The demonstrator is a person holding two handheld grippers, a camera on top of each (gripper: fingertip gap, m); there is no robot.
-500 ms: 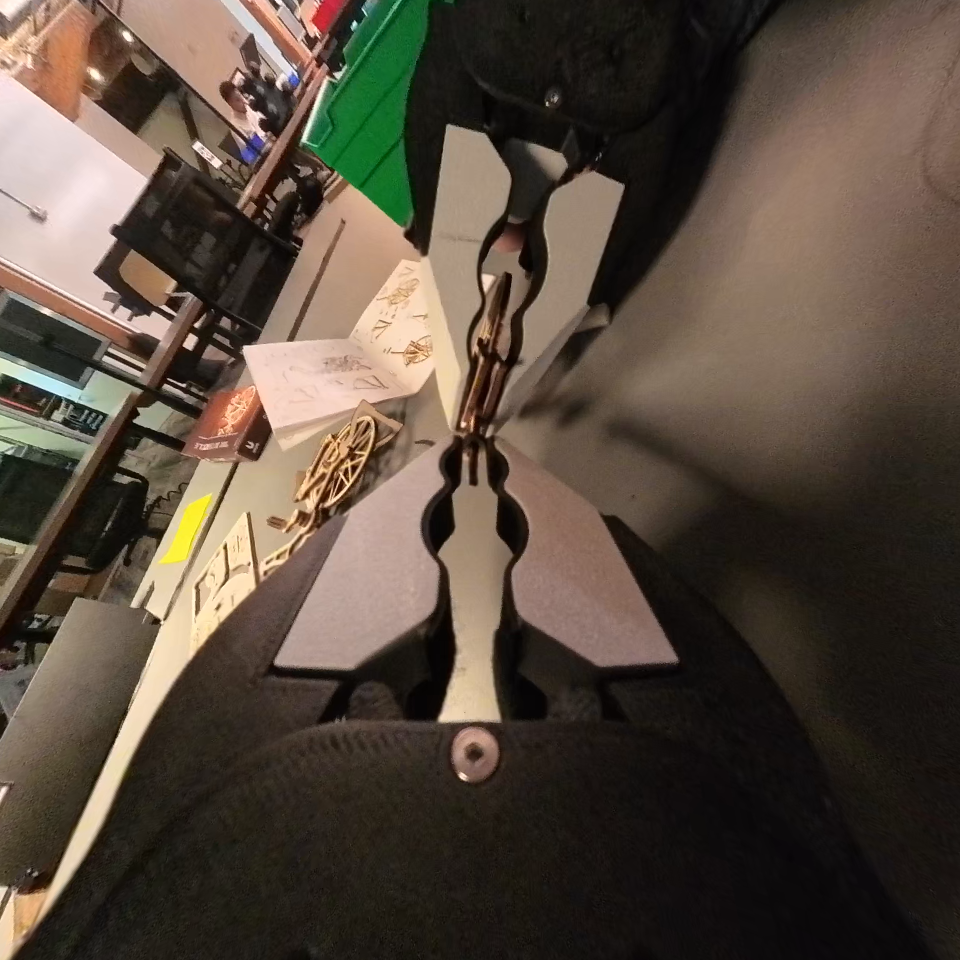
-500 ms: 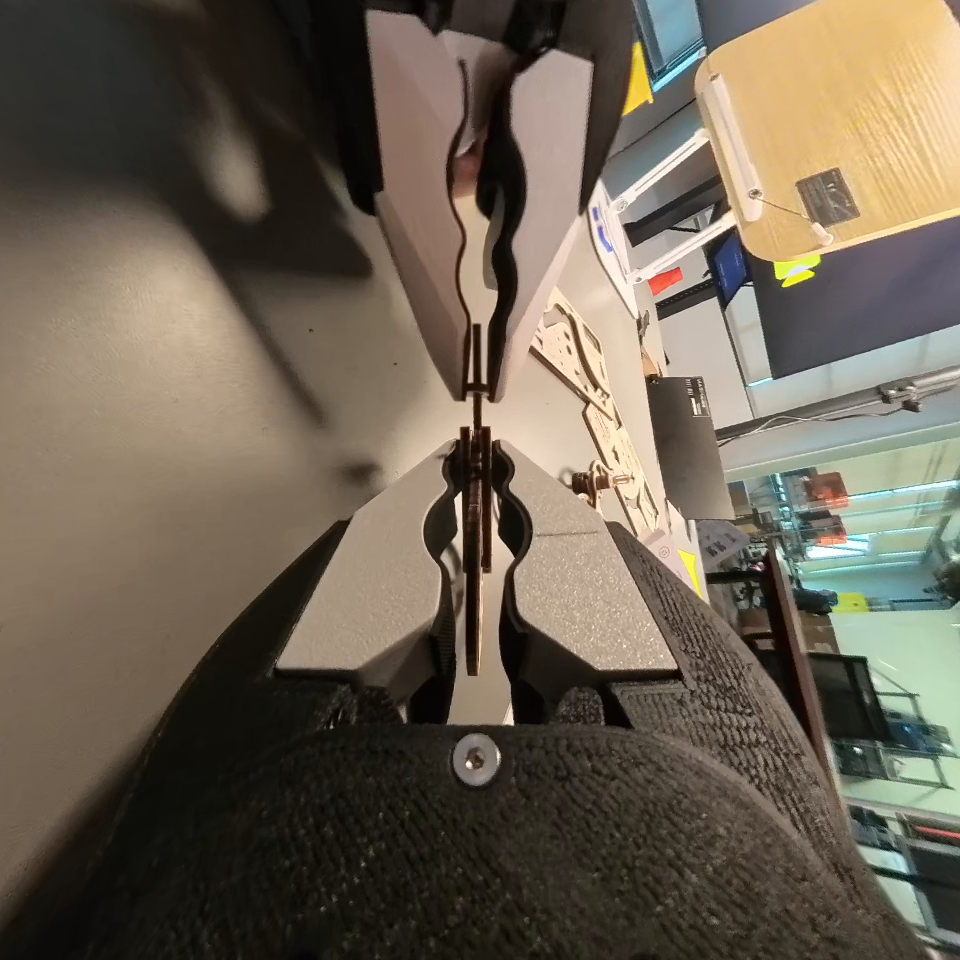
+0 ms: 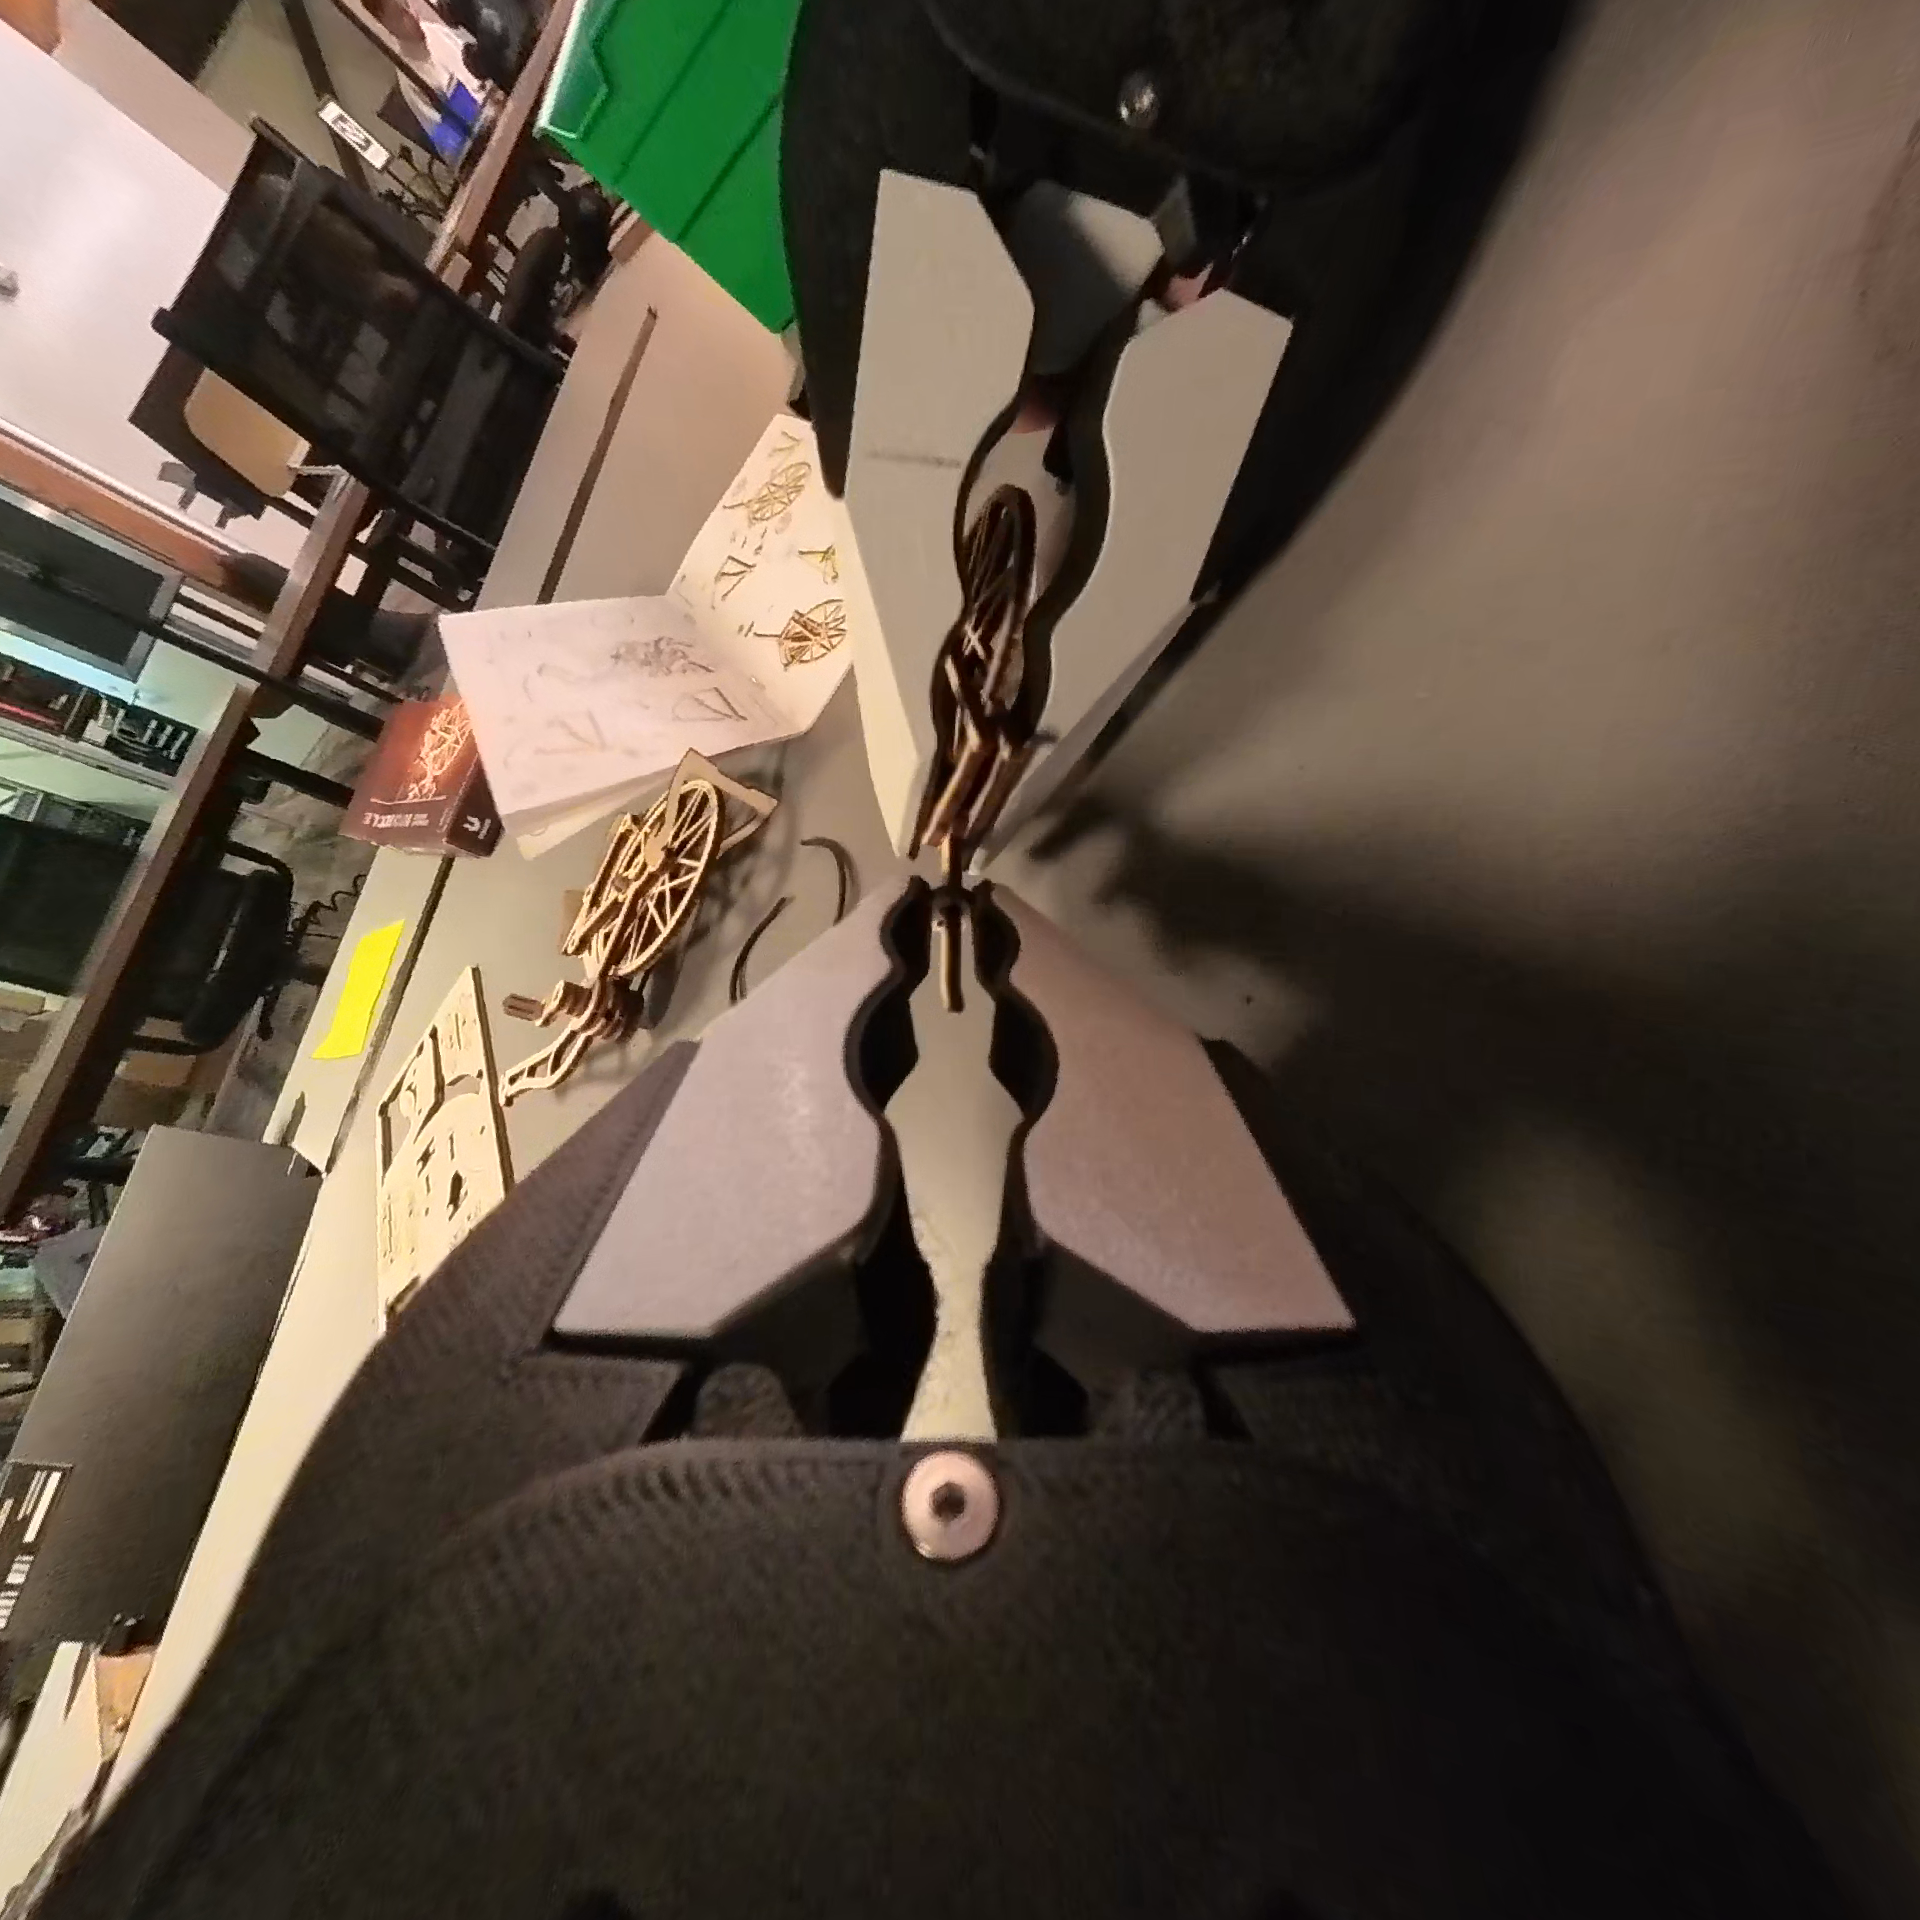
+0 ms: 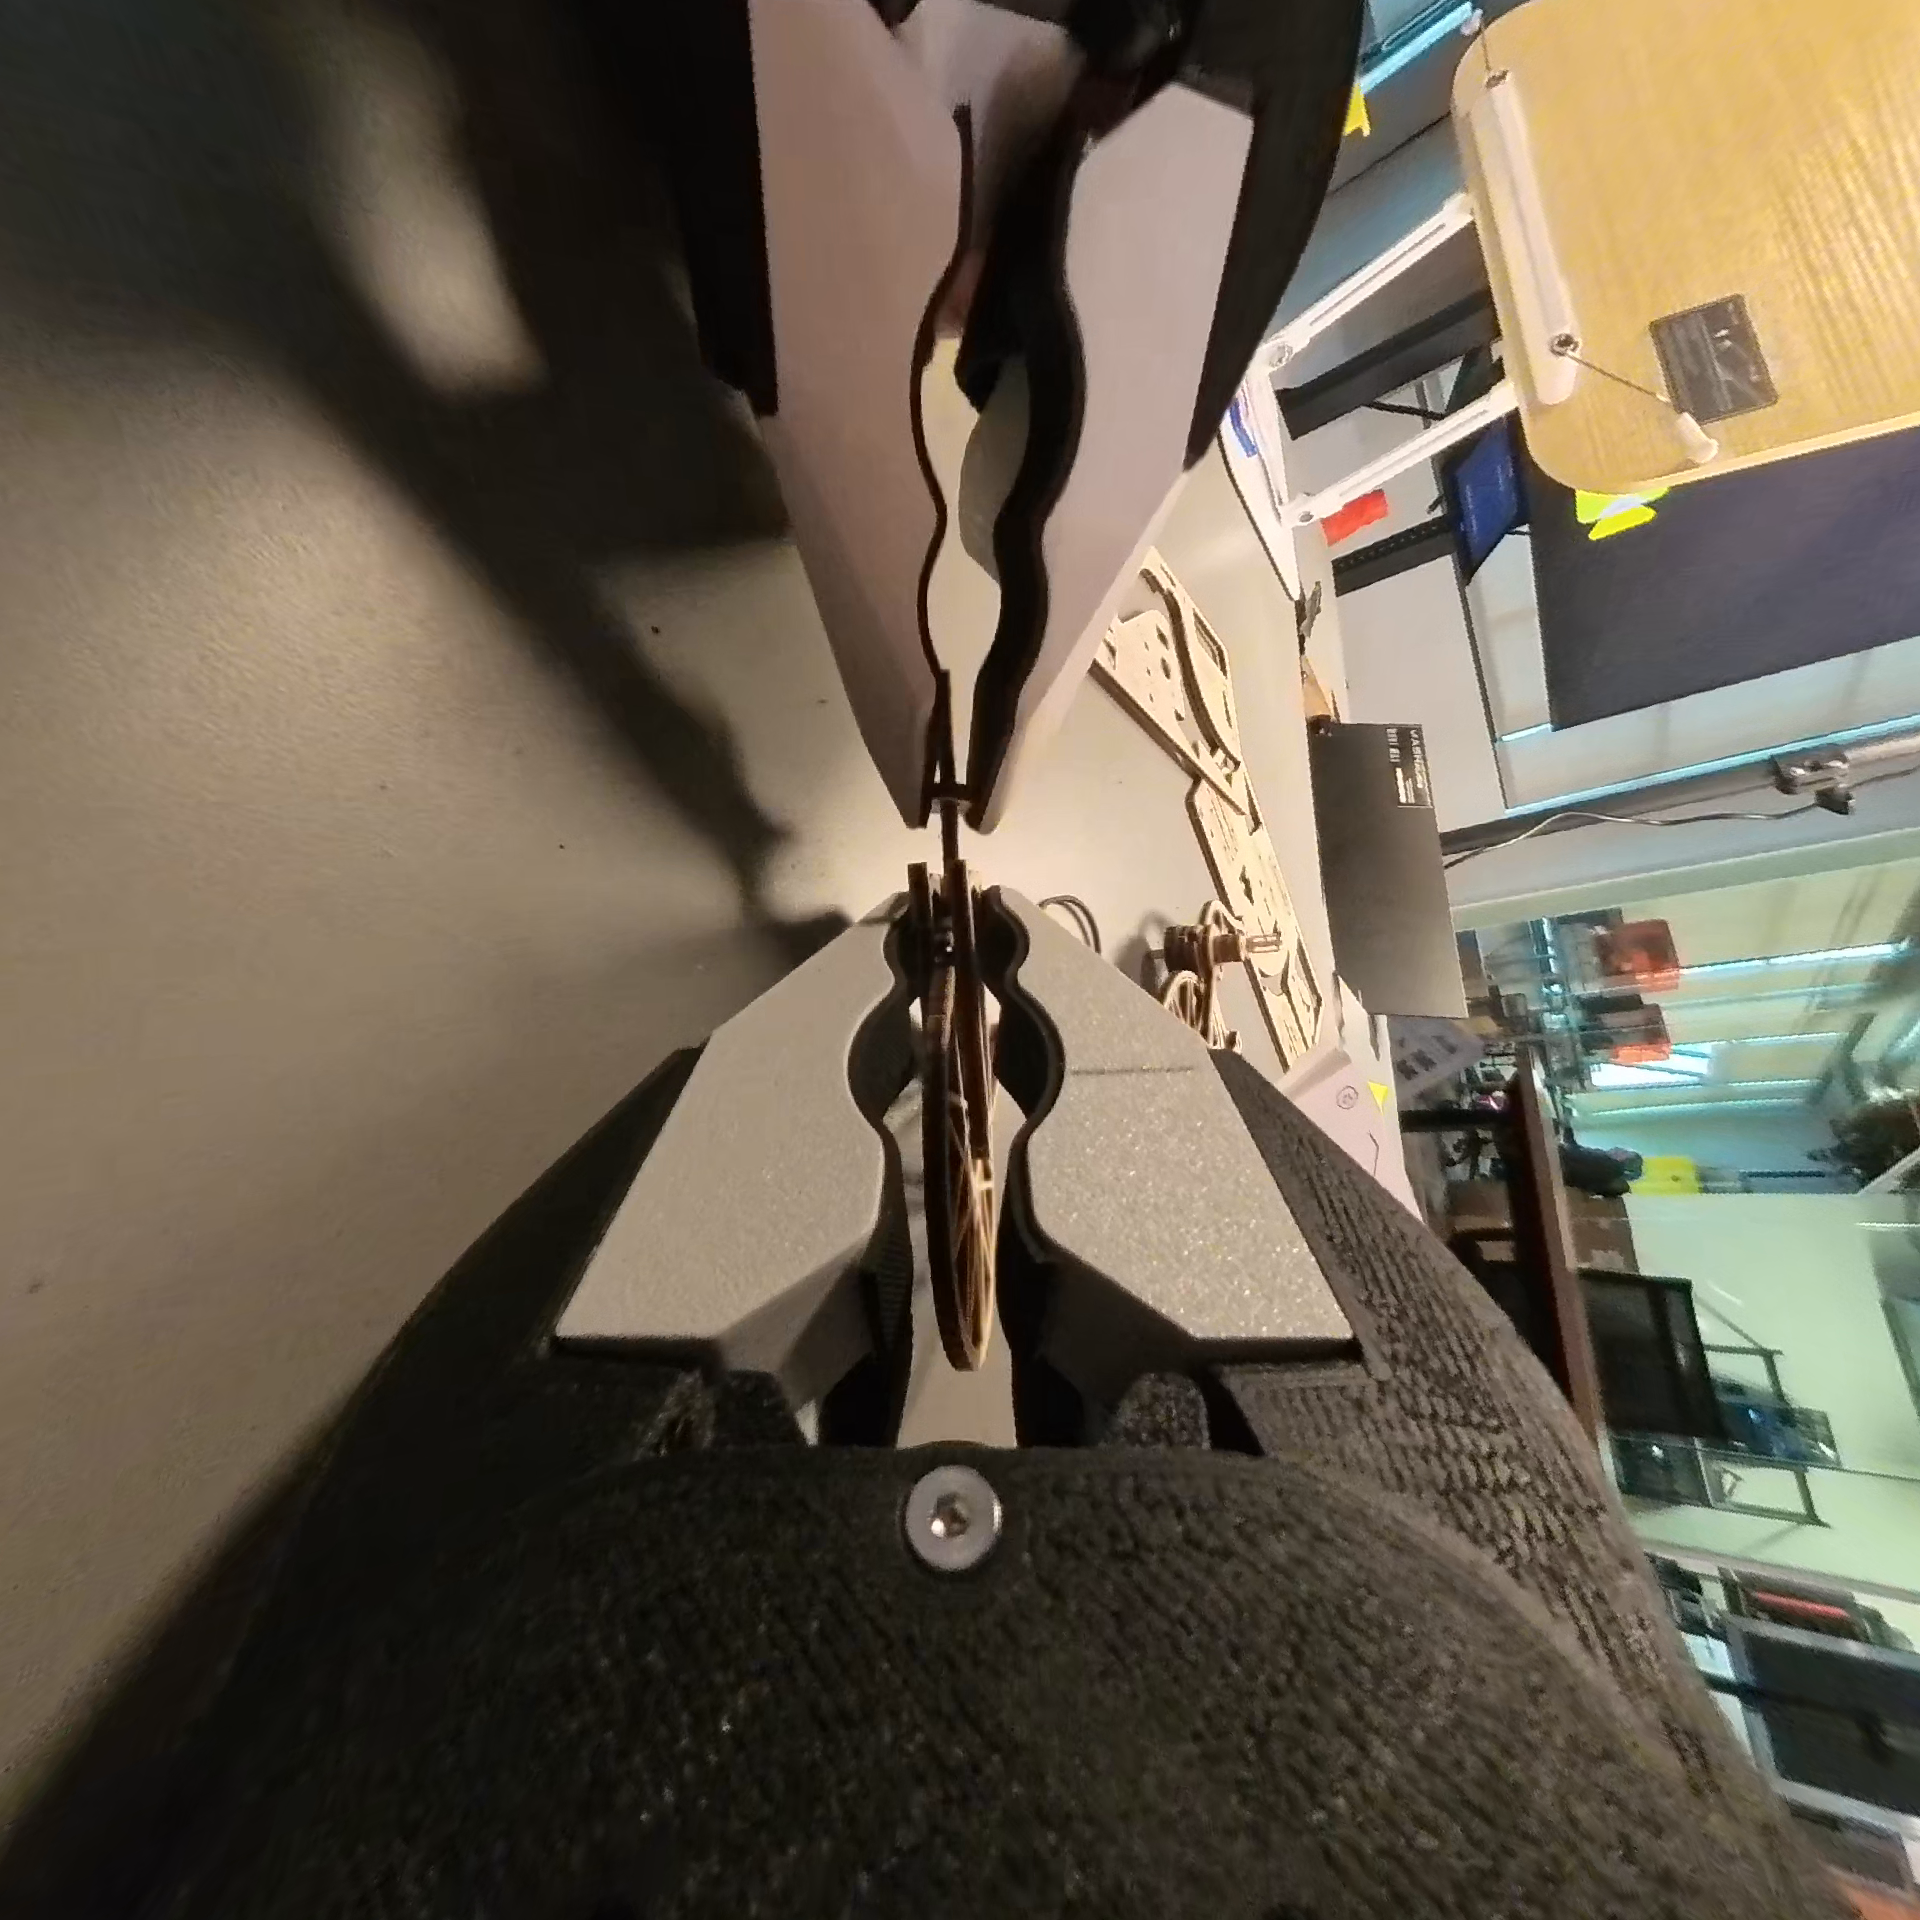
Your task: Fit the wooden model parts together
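Observation:
My left gripper (image 3: 945, 899) is shut on a thin wooden pin (image 3: 948, 966) whose end sticks out past its tips. My right gripper (image 3: 951, 831) faces it tip to tip from above, shut on a spoked wooden wheel (image 3: 992, 623). In the right wrist view my right gripper (image 4: 951, 904) grips the wheel (image 4: 961, 1143) edge-on. There the left gripper (image 4: 948, 816) comes in from the top with the pin (image 4: 943, 758). The pin's end reaches the wheel's hub area. Both are held above the grey table (image 4: 312, 935). I cannot tell how deep the pin sits.
On the table lie a partly built wooden wheeled model (image 3: 655, 883), an open instruction booklet (image 3: 623, 707), a brown box (image 3: 426, 779), a cut-out wooden sheet (image 3: 436, 1132), a yellow note (image 3: 358, 987) and a green bin (image 3: 675, 135). More wooden sheets (image 4: 1195, 707) and a black box (image 4: 1382, 873) lie farther off. The tips of both grippers are at nearly the same place.
The grippers stay tip to tip. The right gripper and its wheel have tilted a little, so more of the wheel's spoked face shows in the left wrist view.

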